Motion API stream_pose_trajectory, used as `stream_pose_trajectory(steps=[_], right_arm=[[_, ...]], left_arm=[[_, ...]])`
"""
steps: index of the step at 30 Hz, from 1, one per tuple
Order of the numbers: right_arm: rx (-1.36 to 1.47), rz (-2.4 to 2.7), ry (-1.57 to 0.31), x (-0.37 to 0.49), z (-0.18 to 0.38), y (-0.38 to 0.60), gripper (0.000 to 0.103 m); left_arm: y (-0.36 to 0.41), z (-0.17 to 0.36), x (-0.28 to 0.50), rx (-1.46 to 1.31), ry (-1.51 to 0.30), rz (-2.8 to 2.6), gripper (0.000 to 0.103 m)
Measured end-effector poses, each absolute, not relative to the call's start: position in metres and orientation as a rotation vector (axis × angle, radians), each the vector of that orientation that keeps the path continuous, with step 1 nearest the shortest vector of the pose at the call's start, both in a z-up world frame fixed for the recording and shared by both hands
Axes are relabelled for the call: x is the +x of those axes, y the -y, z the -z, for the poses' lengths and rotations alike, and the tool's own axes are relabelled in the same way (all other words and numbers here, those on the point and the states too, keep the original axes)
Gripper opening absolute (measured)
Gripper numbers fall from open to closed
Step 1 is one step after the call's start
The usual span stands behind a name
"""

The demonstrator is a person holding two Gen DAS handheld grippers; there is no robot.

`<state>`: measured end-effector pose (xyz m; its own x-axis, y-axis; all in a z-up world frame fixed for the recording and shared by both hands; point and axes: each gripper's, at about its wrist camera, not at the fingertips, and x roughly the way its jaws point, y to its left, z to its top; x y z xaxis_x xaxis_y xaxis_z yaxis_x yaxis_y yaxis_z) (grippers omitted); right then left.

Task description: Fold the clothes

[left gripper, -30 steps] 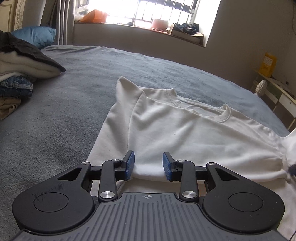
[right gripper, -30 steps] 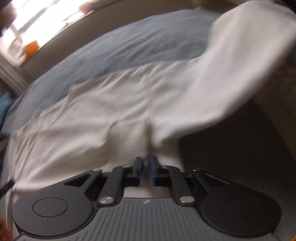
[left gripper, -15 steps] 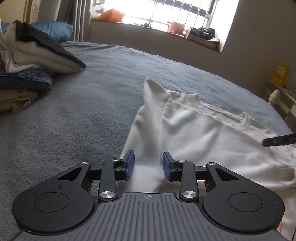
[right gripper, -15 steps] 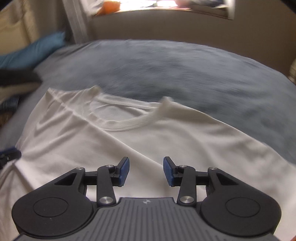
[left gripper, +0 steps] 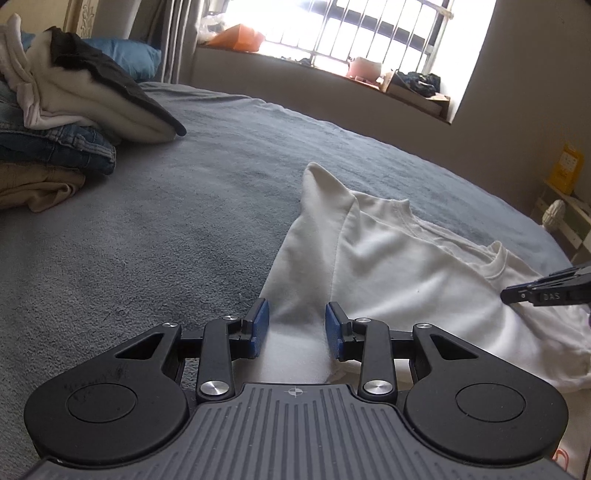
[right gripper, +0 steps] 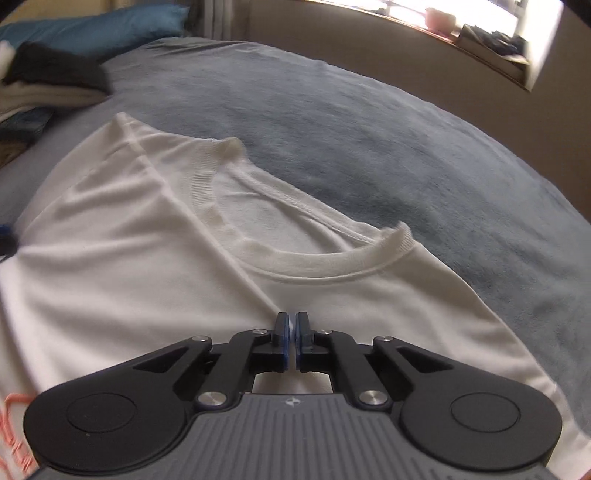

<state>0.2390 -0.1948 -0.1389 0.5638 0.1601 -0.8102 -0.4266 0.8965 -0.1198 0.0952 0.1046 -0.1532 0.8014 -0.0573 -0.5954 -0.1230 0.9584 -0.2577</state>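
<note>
A home bedroom: grey bed [left gripper: 207, 206], blue pillow [left gripper: 125, 61], clothes pile [left gripper: 55, 122], barred window [left gripper: 362, 33] with cluttered sill.

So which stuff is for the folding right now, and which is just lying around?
For the folding:
- white T-shirt, spread on the grey bed cover
- left gripper, open, over the shirt's edge
- right gripper, just closed, pinching shirt fabric

Just lying around:
- pile of clothes
- blue pillow
- pink bowl on the windowsill
- yellow box
</note>
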Motion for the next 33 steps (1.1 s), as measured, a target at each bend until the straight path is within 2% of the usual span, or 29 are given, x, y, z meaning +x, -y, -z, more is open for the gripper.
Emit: stream_pose_trajectory(steps=[7,15,17,25,29,33], right_arm=[[-0.065,-0.193,-0.896,0.252,0.129,0.235,0.005],[0.188,-0.275,-0.859,0.174,0.097,0.274,0.006],[0.225,-0.290,-0.863,0.157,0.096,0.277,0.006],[0.301,-0.293,-0.883,0.128,0.104,0.277,0.006],[0.328,-0.309,-0.857,0.117,0.085,0.277,0.006],[0.480,-0.425,-0.854,0.098,0.061,0.288,0.006]], left_arm=[[-0.114,0.151,0.101,-0.317,-0.652,-0.061,0.034],[-0.124,0.142,0.127,-0.289,-0.688,-0.079,0.034],[-0.121,0.146,0.139,-0.245,-0.735,-0.083,0.034],[-0.129,0.148,0.176,-0.239,-0.706,-0.134,0.034],[-0.147,0.137,0.187,-0.303,-0.693,-0.183,0.034],[-0.147,0.119,0.177,-0.384,-0.658,-0.054,0.034]])
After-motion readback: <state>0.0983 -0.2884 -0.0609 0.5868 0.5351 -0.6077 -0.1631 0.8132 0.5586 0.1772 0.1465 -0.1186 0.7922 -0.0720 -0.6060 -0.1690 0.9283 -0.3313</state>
